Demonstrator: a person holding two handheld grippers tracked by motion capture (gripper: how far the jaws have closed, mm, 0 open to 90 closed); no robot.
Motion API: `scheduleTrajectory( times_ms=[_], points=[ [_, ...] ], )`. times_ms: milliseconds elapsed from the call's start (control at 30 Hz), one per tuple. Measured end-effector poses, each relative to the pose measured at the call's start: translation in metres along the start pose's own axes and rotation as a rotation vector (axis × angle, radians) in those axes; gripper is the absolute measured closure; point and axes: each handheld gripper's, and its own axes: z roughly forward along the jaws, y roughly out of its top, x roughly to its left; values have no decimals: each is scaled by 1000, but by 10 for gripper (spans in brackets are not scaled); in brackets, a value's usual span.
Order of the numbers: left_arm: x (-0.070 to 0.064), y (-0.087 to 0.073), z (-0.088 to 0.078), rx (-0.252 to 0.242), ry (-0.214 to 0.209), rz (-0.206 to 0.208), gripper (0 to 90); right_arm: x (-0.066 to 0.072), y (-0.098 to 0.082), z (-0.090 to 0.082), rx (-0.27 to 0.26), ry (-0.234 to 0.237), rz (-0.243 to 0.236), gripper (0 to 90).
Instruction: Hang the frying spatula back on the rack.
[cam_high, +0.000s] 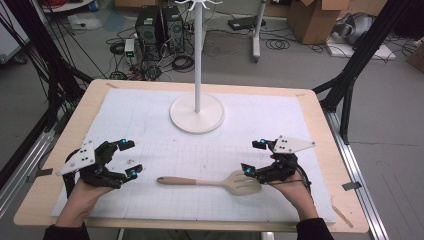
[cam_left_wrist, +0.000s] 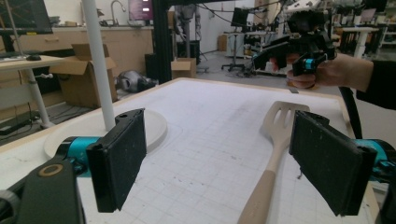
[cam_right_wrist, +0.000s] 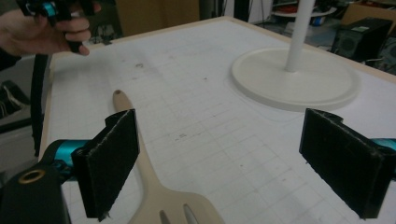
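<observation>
High view: wooden spatula (cam_high: 210, 182) lies flat near the front edge of the counter (cam_high: 320, 125), handle toward the left, slotted head toward the right. Right claw (cam_high: 255, 157) wide open, holding nothing, hovers just beside the slotted head. Left claw (cam_high: 131, 157) also wide open and empty, near the front-left corner, apart from the handle tip. White stand (cam_high: 197, 112) sits at the back middle. Judging the step: right claw picks up the spatula. To do it well, lower until one jaw is on each side of the neck or handle, square across it, then close there; the flat head would likely slip. Keep off the stand.
</observation>
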Motion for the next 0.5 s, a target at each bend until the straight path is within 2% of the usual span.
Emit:
scheduleTrajectory(
  times_ms=[67, 233, 400, 433, 500],
  points=[
    [0, 0, 1, 8, -1, 1, 193, 1, 2, 4, 6, 8, -11, 112],
    [1, 0, 0, 31, 1, -18, 193, 8, 9, 23, 66, 49, -42, 112],
    [0, 0, 1, 49, -25, -21, 193, 13, 11, 36, 105, 83, -65, 112],
    [0, 0, 1, 53, -30, -20, 193, 16, 12, 42, 134, 103, -78, 112],
    [0, 0, 3, 61, -42, -24, 192, 19, 13, 49, 158, 121, -99, 111]
  ],
)
